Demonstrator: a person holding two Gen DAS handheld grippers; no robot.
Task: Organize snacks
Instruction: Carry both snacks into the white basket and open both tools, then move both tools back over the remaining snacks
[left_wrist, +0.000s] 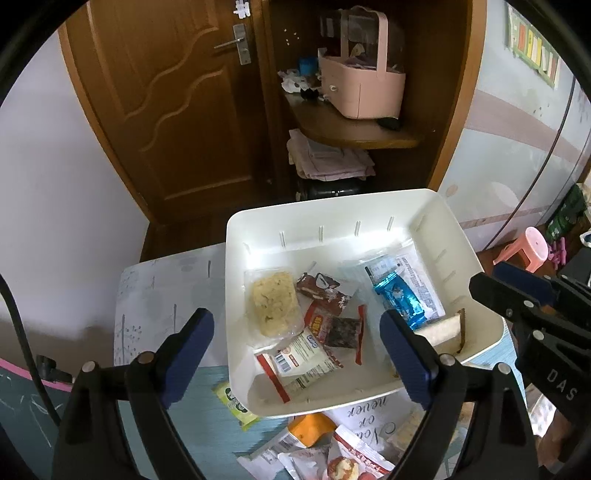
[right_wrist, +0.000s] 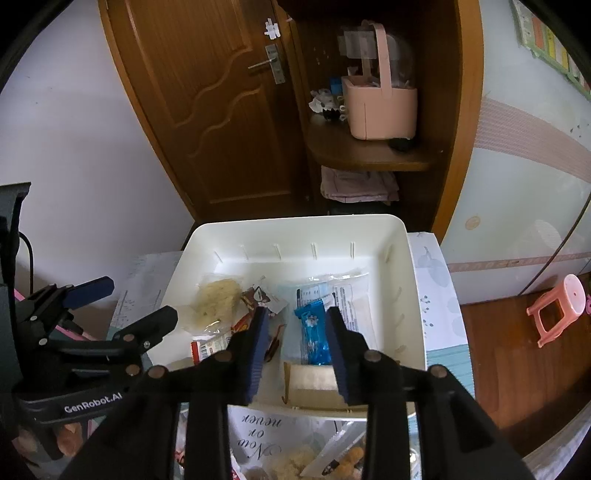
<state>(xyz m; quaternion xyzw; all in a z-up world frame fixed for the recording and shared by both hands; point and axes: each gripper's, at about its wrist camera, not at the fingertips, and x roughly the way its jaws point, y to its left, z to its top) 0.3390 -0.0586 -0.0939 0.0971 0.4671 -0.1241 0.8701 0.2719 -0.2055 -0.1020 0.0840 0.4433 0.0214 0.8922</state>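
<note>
A white plastic bin (left_wrist: 458, 236) (right_wrist: 413, 280) stands on the table and holds several snack packets: a pale crumbly cake (left_wrist: 273, 306) (right_wrist: 214, 299), a brown packet (left_wrist: 321, 288), a red-and-white packet (left_wrist: 299, 358), a blue foil bar (left_wrist: 399, 299) (right_wrist: 312, 328) and a beige wafer pack (left_wrist: 445, 328) (right_wrist: 314, 386). My left gripper (left_wrist: 295, 350) is open and empty over the bin's near left part. My right gripper (right_wrist: 297, 350) is open and empty above the blue bar and wafer pack. Loose packets (left_wrist: 332, 454) (right_wrist: 325, 458) lie in front of the bin.
A green packet (left_wrist: 232, 402) lies at the bin's near left corner. A printed cloth (left_wrist: 155, 295) covers the table. Behind stand a wooden door (left_wrist: 177, 110), a shelf with a pink basket (left_wrist: 362, 88), and a pink stool (right_wrist: 557, 310) on the floor.
</note>
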